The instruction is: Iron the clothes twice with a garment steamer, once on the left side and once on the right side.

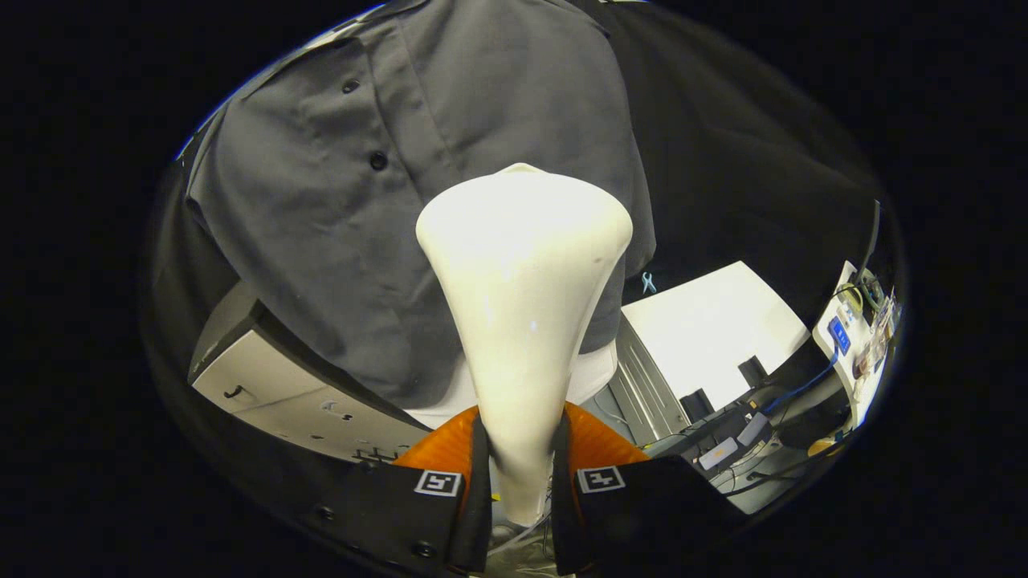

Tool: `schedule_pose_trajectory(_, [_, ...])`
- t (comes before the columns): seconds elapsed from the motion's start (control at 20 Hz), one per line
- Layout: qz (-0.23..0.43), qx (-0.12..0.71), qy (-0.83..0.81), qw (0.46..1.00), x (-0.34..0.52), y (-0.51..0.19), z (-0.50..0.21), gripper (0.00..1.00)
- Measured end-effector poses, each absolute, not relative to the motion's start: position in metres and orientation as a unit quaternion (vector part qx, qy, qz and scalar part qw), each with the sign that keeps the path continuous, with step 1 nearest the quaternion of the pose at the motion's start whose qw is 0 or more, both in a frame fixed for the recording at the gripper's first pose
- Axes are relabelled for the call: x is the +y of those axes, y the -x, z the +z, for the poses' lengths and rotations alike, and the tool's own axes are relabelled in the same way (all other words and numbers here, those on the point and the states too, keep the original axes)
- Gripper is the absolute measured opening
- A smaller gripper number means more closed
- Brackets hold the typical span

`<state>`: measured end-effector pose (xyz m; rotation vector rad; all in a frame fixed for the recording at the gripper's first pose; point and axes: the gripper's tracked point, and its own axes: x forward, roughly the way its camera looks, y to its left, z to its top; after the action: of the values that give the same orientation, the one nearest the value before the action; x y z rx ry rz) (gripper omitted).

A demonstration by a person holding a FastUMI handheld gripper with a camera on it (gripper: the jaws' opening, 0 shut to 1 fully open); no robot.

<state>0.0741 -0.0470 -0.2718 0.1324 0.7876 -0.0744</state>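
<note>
Steamer head (pixel 522 273), cream-white and shaped like a funnel, sits right between the gripper (pixel 520 474) fingers, and both of them are clamped onto its narrow neck, so it's a firm grab. Its long axis runs straight ahead along the fingers, narrow end down at the grip, wide flared end pointing away toward the shirt. The broad end sits in front of the grey shirt (pixel 450 177), on the side of the button placket away from the buttons; can't tell if it's actually touching the fabric or just close.

That shirt hangs upright against the black cloth wall (pixel 739 152), and you can see a couple of dark buttons (pixel 377 160) running down the placket, beside the steamer's wide end. A white layer (pixel 590 377) peeks out under the shirt's bottom hem, just beyond the fingers.

Other stuff around: a pale box-like unit (pixel 281 385) with a dark top edge sits below the shirt on one side. On the other side there's a white panel (pixel 707 329) with two small dark blocks in front of it, then a messy patch of cables and little devices (pixel 747 441), plus a blue cable. A small light-blue clip (pixel 648 282) hangs near the shirt's lower edge. The steamer itself blocks a good chunk of the shirt's middle.
</note>
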Motion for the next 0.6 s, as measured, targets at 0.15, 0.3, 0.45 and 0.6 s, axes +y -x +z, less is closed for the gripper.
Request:
schedule_pose_trajectory(0.15, [-0.034,0.346,-0.064,0.936,-0.024,-0.074,-0.23,0.38])
schedule_pose_trajectory(0.3, [-0.034,0.311,-0.055,0.948,-0.002,-0.07,-0.189,0.38])
schedule_pose_trajectory(0.45, [-0.032,0.271,-0.055,0.961,0.019,-0.067,-0.148,0.38])
schedule_pose_trajectory(0.6, [-0.021,0.233,-0.052,0.971,0.041,-0.064,-0.102,0.38])
